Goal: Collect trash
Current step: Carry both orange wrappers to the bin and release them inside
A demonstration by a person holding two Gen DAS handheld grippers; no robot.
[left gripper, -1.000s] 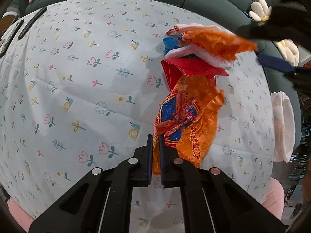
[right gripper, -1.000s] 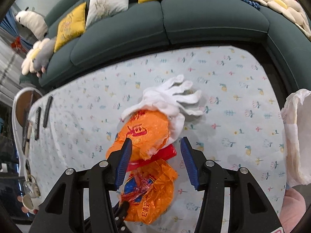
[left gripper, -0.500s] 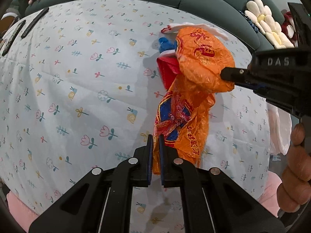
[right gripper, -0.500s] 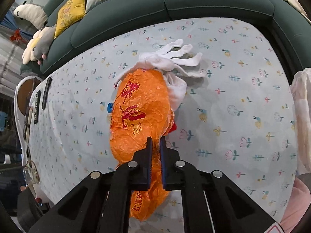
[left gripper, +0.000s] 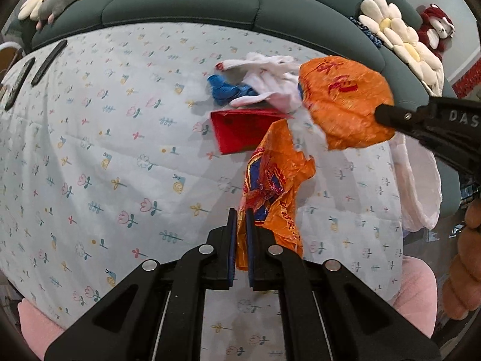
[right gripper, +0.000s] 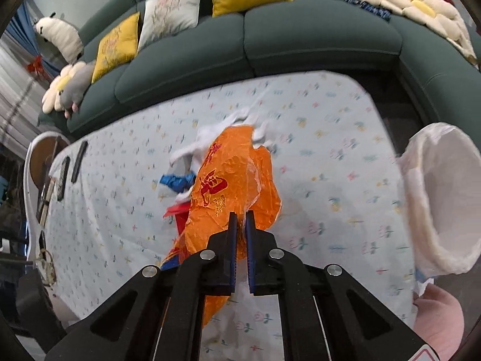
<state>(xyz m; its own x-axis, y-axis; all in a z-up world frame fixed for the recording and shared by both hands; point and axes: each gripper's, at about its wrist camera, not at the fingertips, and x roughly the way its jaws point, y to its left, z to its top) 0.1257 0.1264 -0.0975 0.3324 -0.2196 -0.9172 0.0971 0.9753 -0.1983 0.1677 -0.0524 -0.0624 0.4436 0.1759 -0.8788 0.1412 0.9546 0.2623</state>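
Observation:
My left gripper point(left gripper: 239, 219) is shut on an orange snack wrapper with blue print point(left gripper: 272, 186), held above the flowered tablecloth point(left gripper: 105, 156). My right gripper point(right gripper: 239, 221) is shut on an orange plastic bag with red print point(right gripper: 231, 186) and holds it in the air; that bag also shows in the left wrist view point(left gripper: 342, 102). On the cloth lie a red packet point(left gripper: 240, 131), a blue wrapper point(left gripper: 225, 90) and white gloves point(left gripper: 264, 72). A white-lined trash bin point(right gripper: 442, 198) stands open at the table's right end.
A dark green sofa point(right gripper: 270, 39) with cushions and plush toys wraps the far and right sides. Dark remotes point(left gripper: 48, 60) lie at the table's far left. A pink stool point(right gripper: 439, 319) sits by the near right corner.
My right gripper closed on the orange bag on the pile, then lifted it and carried it right, uncovering the red packet, blue wrapper and gloves. My left gripper kept its hold on the wrapper.

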